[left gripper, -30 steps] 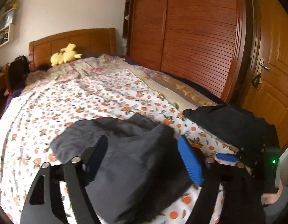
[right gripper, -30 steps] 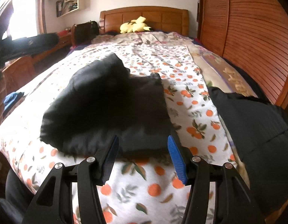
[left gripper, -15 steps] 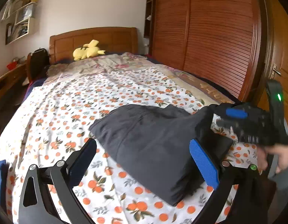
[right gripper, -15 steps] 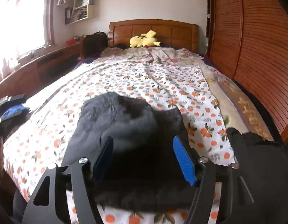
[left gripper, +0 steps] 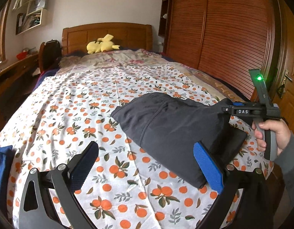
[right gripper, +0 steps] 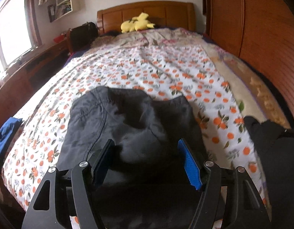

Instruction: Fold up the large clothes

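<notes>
A dark grey folded garment lies on the orange-print bed sheet. My left gripper hangs wide open over the sheet just left of the garment, with nothing pressed between its pads; its blue right fingertip overlaps the garment's near corner. In the right wrist view the garment bulges up between the pads of my right gripper, which stands open low over its near part. A person's hand holds that gripper's handle at the garment's right end.
A second black garment lies at the bed's right edge. A blue cloth sits at the left edge. A yellow plush toy rests by the wooden headboard. A slatted wardrobe runs along the right, a desk along the left.
My left gripper let the garment out from between its jaws, widened and swung left over the sheet. My right gripper opened wider and moved forward from the garment's near edge over it.
</notes>
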The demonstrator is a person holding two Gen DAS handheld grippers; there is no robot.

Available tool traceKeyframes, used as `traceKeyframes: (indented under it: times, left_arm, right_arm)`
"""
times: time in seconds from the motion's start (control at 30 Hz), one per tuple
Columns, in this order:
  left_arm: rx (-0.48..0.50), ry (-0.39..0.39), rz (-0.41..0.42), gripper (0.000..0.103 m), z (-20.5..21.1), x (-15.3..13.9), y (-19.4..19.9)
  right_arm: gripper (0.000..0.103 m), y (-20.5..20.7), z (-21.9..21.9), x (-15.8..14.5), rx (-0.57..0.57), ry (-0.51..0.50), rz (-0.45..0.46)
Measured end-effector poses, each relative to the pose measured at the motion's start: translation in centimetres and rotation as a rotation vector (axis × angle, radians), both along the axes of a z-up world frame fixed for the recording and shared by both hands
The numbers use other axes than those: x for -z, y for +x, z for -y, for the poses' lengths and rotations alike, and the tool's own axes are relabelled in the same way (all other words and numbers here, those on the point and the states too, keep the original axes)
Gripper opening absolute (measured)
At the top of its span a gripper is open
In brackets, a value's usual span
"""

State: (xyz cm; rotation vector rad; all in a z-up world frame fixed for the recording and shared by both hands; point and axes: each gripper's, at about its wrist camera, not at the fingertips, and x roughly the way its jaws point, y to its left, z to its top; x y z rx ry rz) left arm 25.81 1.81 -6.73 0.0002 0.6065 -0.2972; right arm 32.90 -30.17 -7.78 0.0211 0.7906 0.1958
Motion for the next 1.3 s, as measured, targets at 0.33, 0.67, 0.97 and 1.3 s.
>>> traceKeyframes:
  times: [0.33, 0.67, 0.97, 1.3]
  left_arm:
    - [-0.015, 0.003, -0.017, 0.1, -1.2, 0.9, -0.7]
    - [-0.004, 0.006, -0.02, 0.1, -0.5, 1.2, -0.7]
    - [0.022, 0.011, -0.024, 0.1, 1.1, 1.4, 0.0]
    - [0.048, 0.01, -0.017, 0.1, 3.3, 1.7, 1.5]
  right_arm:
    - [0.015, -1.3, -2.1, -0.1, -0.081, 0.016, -0.011]
    - [0.007, -5.6, -4.3, -6.7, -0.202, 0.001, 0.183]
    - [0.006, -7.5, 4.1, -7.2, 0.014, -0.008, 0.235]
    - [0.012, -6.6, 8.5, 2.2, 0.156, -0.05, -0.008]
